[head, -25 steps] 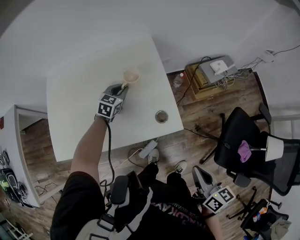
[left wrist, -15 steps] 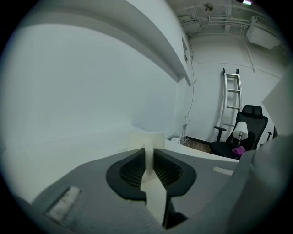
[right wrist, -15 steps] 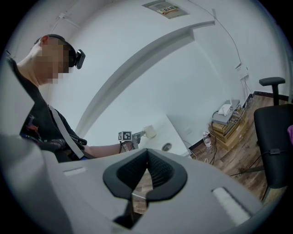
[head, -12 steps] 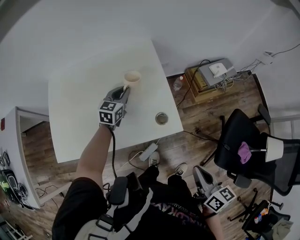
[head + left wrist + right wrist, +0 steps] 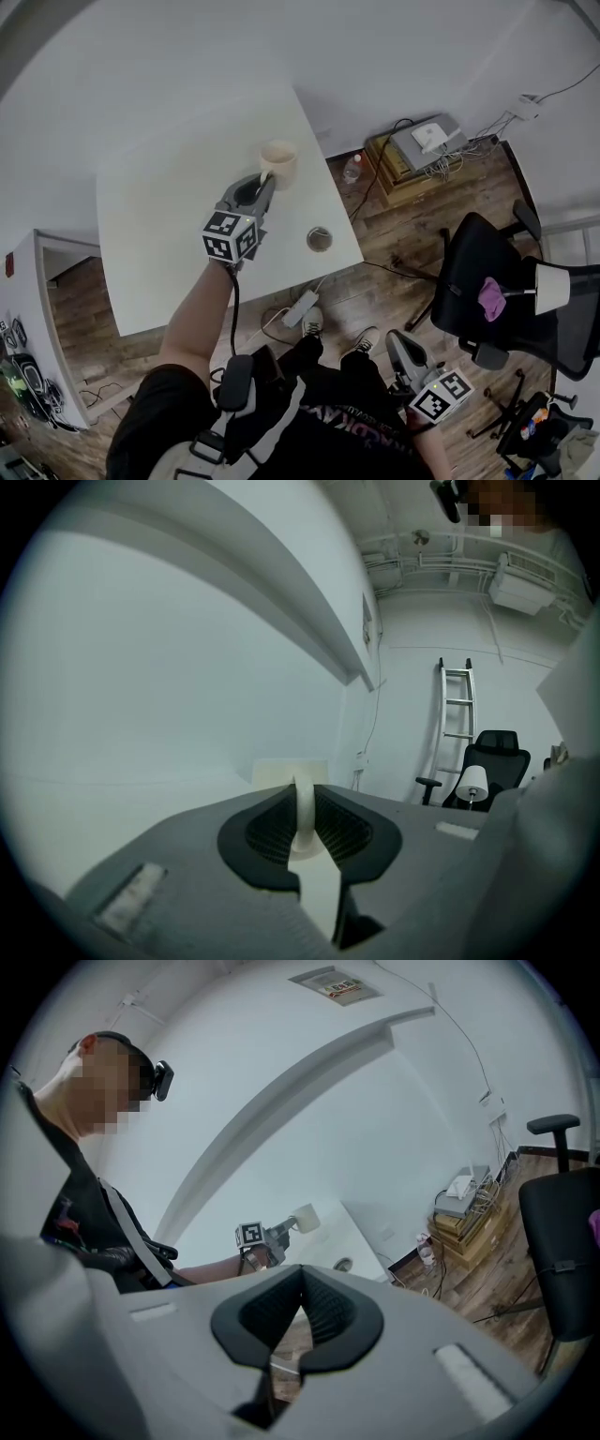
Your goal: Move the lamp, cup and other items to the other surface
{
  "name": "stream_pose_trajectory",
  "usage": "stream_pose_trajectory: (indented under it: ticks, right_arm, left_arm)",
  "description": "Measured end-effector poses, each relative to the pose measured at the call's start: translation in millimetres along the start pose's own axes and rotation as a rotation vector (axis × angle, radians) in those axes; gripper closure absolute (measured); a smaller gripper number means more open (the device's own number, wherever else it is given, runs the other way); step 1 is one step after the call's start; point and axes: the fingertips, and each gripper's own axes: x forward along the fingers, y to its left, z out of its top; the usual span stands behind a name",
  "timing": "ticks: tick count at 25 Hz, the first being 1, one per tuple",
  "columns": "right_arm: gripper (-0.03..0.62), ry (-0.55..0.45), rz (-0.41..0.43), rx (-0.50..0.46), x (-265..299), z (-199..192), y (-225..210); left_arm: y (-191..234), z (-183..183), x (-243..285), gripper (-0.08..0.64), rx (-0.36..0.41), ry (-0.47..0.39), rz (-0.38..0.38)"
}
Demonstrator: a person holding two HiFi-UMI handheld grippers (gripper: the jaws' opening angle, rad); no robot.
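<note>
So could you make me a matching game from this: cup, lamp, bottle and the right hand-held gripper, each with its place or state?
1. cup
2. lamp
3. bottle
4. right hand-held gripper

A. on the wooden floor
B. shut, holding nothing
C. on the black chair
D. gripped by its handle in the left hand-held gripper

Pairs: 1-D, 2-C, 3-A, 4-B
</note>
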Motion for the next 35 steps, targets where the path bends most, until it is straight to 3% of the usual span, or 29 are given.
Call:
stream_pose_trajectory:
  ticks: [7, 18, 26, 35]
  right_arm:
    - [0.588, -0.072, -0.047, 0.018, -19.0, 3.1, -3.2]
    - [0.588, -0.210, -0.113, 0.040, -58.5, 16.9, -17.3]
    - [0.588, -0.309, -0.172, 0.093, -135.8, 6.4, -40.6]
    - [0.588, -0.387, -0.194, 0.085, -229.0, 3.5, -66.9]
  left_arm:
    - [-61.9, 22.8, 26.3, 0.517, 0.040, -0.033, -0.141]
    - [-162.1, 46.5, 60.1, 0.517, 0.031, -0.061, -0.326]
    - [-299.8, 33.8, 74.6, 0.517, 0.055, -0.036, -0.495]
    - [-435.2, 18.3, 69.8, 0.517, 0.063, -0.020, -0.601]
